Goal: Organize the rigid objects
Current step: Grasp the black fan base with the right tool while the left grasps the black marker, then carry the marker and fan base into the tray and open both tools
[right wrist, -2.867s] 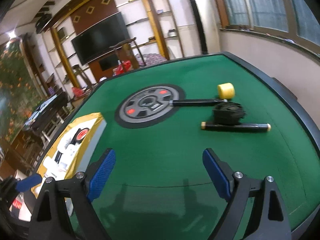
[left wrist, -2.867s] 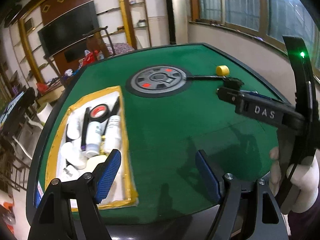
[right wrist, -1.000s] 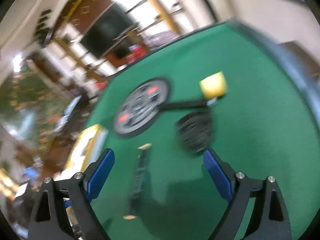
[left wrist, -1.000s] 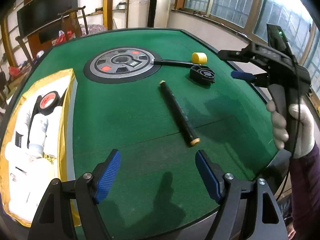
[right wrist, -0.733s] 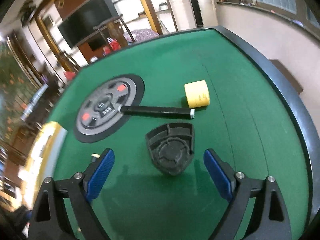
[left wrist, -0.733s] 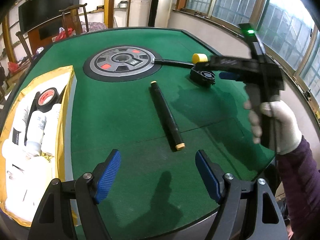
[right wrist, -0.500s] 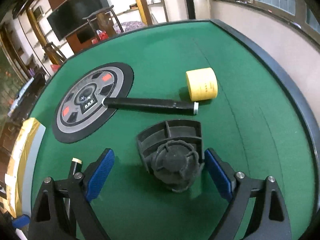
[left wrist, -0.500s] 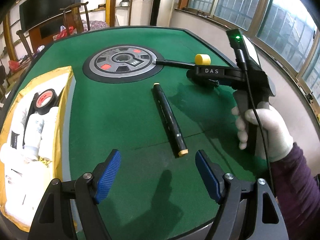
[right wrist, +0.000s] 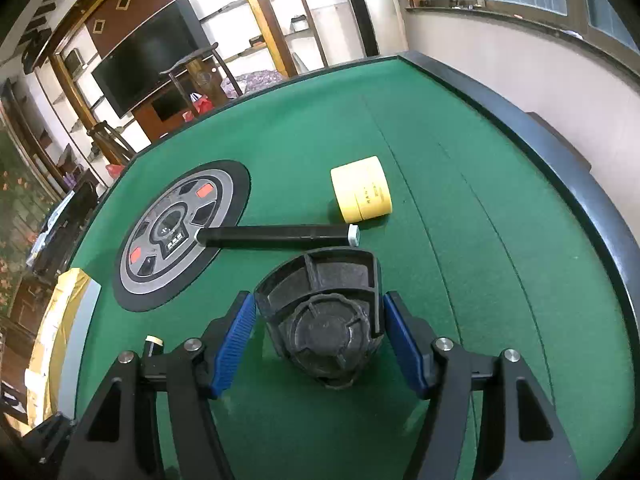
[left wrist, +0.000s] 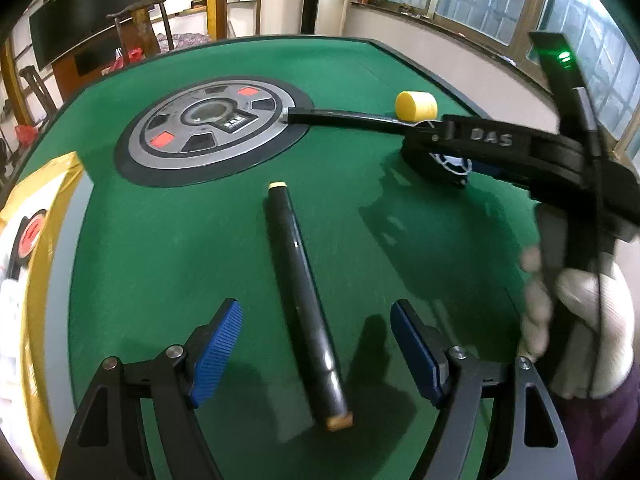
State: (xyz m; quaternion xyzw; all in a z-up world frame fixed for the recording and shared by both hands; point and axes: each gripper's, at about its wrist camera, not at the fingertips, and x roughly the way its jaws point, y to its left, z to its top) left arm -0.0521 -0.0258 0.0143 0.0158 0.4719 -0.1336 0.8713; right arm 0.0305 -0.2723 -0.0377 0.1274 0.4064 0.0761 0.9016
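A long black rod (left wrist: 304, 304) with tan ends lies on the green table, its near end between the open fingers of my left gripper (left wrist: 316, 344). My right gripper (right wrist: 320, 340) has its blue pads on both sides of a black fan-shaped plastic part (right wrist: 324, 316), closing on it; it also shows in the left wrist view (left wrist: 436, 160) under the right gripper's body. A yellow cylinder (right wrist: 362, 194) and a second black rod (right wrist: 276, 236) lie just beyond. The yellow cylinder shows in the left wrist view (left wrist: 416, 106) too.
A round grey and black disc (left wrist: 216, 124) is set in the table's middle. A yellow-rimmed tray (left wrist: 44, 240) with white bottles and a red-topped roll sits at the left. The table's dark raised edge (right wrist: 560, 148) curves on the right.
My left gripper has moved forward over the long rod, whose near end now lies between its fingers. My right gripper has advanced and narrowed around the black fan-shaped part.
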